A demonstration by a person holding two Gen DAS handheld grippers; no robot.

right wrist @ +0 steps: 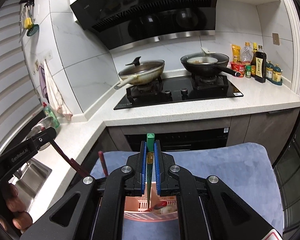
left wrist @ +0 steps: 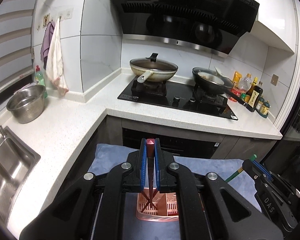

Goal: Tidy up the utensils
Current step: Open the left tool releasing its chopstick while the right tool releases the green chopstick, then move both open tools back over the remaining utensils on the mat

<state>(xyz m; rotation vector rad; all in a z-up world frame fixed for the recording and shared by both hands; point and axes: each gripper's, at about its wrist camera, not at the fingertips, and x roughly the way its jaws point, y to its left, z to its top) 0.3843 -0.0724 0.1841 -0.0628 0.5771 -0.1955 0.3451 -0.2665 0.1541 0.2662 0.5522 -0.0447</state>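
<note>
My left gripper (left wrist: pixel 150 154) has blue ribbed pads on black arms and pinches dark red chopsticks (left wrist: pixel 150 160). My right gripper (right wrist: pixel 150 156) is coloured the same and pinches a green chopstick (right wrist: pixel 150 150) with a gold band. Below sits a pink slatted basket (left wrist: pixel 170 204) on a blue-grey cloth (right wrist: pixel 220 164). The speckled white countertop (left wrist: pixel 74 124) carries a glossy black hob (left wrist: pixel 180 98). Something red, perhaps a spoon, lies in the basket.

Glossy black hood (left wrist: pixel 182 10), speckled stone counter (left wrist: pixel 74 124), brushed steel sink (left wrist: pixel 8 172).
</note>
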